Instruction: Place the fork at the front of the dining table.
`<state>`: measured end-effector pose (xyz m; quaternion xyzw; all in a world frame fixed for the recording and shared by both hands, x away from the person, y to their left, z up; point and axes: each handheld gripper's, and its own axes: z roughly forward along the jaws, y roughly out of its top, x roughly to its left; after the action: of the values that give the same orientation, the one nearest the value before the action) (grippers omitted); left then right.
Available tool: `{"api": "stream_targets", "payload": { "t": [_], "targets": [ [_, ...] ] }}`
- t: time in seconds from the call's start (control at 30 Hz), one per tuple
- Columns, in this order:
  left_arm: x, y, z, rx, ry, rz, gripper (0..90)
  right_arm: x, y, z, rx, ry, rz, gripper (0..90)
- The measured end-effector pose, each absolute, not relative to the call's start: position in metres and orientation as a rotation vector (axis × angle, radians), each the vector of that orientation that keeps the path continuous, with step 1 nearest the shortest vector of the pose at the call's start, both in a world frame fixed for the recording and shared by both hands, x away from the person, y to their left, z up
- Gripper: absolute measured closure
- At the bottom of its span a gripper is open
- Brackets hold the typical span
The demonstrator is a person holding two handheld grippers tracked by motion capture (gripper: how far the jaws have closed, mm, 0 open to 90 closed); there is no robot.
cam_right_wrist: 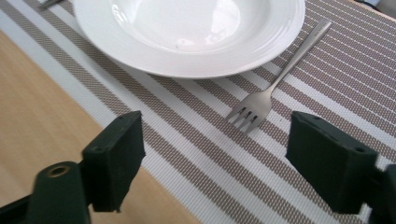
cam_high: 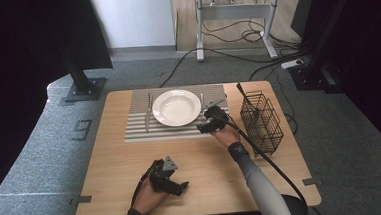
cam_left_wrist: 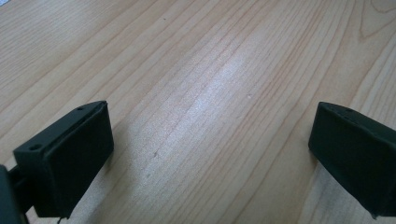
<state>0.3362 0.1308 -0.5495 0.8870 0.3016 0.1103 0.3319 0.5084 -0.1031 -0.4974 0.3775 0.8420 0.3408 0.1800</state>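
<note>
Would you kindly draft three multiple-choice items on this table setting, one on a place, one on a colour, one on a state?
1. Where does the fork lie?
A. in the wire basket
B. on the striped placemat beside the plate
C. on the plate

2. What colour is the plate?
A. white
B. blue
C. black

3. How do the right gripper jaws stand?
A. shut on the fork
B. shut on nothing
C. open, near the fork tines

Key: 1 B, the fork rests on the placemat by the plate's rim; 2 A, the plate is plainly white; 3 C, the jaws stand wide apart, holding nothing.
</note>
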Motion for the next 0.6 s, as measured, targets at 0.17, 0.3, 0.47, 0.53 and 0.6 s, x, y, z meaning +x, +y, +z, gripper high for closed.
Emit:
{"api": "stream_targets", "payload": {
  "t": [0.17,0.3,0.47,0.53,0.6],
  "targets": [
    [0.336,0.131,-0.549,2.319,0.788,0.287,0.0,0.492,-0.112,-0.488,1.073,2.369,1.034,14.7],
    [0.336,0.131,-0.549,2.318,0.787,0.287,0.0,0.48,-0.121,-0.483,1.081,2.377,1.052,13.4],
    [0.335,0.133,-0.549,2.313,0.789,0.288,1.4,0.466,-0.129,-0.479,1.082,2.371,1.05,12.4],
    [0.335,0.133,-0.549,2.31,0.79,0.289,2.1,0.457,-0.135,-0.478,1.078,2.36,1.06,11.7],
    [0.334,0.135,-0.549,2.311,0.785,0.289,2.4,0.447,-0.14,-0.477,1.083,2.347,1.073,10.2]
  ]
}}
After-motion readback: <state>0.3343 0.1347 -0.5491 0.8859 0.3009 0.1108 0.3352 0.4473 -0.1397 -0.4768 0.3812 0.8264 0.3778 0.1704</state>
